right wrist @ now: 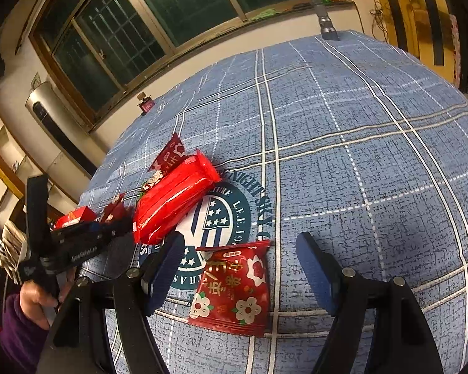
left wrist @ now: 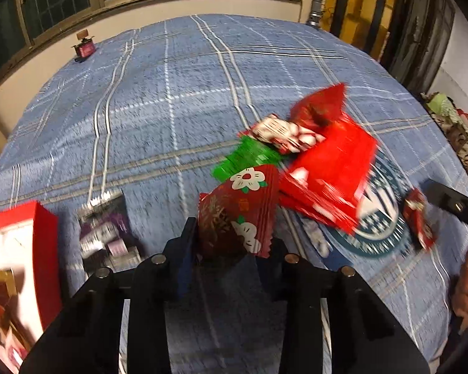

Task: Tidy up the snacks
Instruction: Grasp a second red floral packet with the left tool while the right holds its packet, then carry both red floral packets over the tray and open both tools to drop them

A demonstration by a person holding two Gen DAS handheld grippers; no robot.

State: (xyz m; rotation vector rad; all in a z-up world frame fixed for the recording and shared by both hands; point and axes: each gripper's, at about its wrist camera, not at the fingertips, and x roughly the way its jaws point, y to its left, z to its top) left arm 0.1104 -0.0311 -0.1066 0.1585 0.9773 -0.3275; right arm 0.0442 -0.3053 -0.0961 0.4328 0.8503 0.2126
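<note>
My left gripper (left wrist: pixel 231 243) is shut on a dark red flower-print snack packet (left wrist: pixel 238 212) and holds it above the blue plaid cloth (left wrist: pixel 171 99). Beyond it lies a pile: a large bright red pack (left wrist: pixel 330 168), a green packet (left wrist: pixel 246 159), a red-and-white packet (left wrist: pixel 284 132) and a dark red packet (left wrist: pixel 319 106). My right gripper (right wrist: pixel 240 268) is open, its jaws on either side of another red flower-print packet (right wrist: pixel 234 290) lying flat on the cloth. The left gripper (right wrist: pixel 87 237) shows in the right wrist view, beside the large red pack (right wrist: pixel 174 199).
A red and white box (left wrist: pixel 18 268) stands at the left edge, a purple-silver packet (left wrist: pixel 104 230) beside it. A small red packet (left wrist: pixel 418 218) lies near the right gripper's tip. A small maroon device (left wrist: pixel 84 50) and a grey camera (right wrist: pixel 326 21) stand at the far edge.
</note>
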